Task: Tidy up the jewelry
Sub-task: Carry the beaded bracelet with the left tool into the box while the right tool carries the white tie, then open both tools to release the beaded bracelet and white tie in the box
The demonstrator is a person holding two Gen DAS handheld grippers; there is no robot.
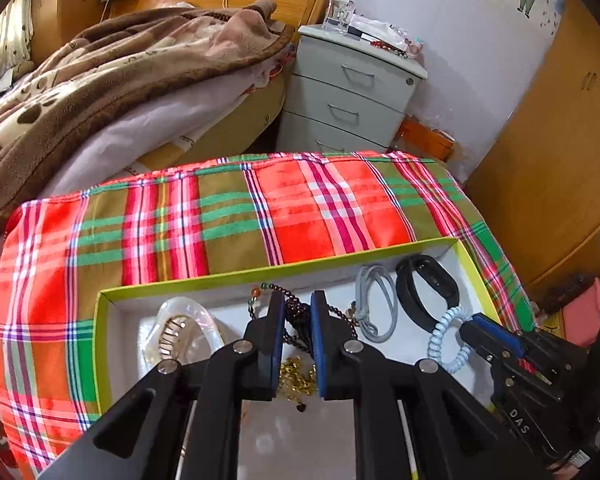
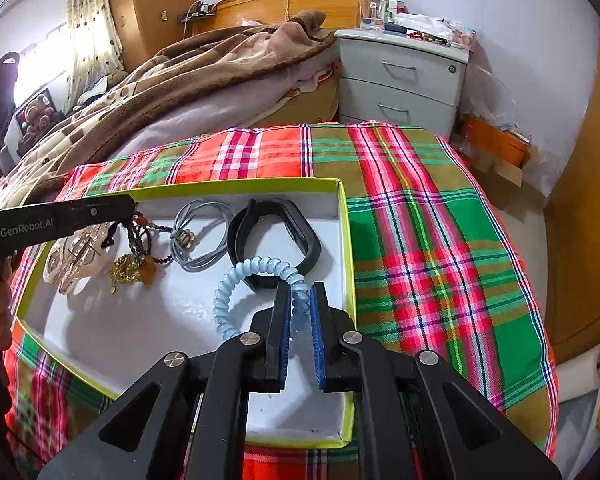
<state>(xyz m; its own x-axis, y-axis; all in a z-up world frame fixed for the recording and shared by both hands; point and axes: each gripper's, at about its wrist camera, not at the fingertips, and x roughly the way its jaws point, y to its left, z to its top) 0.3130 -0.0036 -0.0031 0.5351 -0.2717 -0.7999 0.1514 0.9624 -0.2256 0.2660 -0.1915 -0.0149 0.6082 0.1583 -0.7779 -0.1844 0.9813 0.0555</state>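
Both views are bright and evenly lit by daylight. In the right wrist view the light enters through the curtained window point(image 2: 88, 28) at the upper left of the frame, where it blows out to white. Colours are saturated; the plaid cloth point(image 1: 228, 216) glows almost neon orange-red. Soft shadows fall inside the white box point(image 2: 342, 240), lying beneath the claw arms at lower centre. Fisheye distortion bends the wardrobe point(image 1: 556, 152) and the walls strongly at the edges, and dark vignetting fills the corners. Focus is fairly sharp at centre, softer toward the rims.
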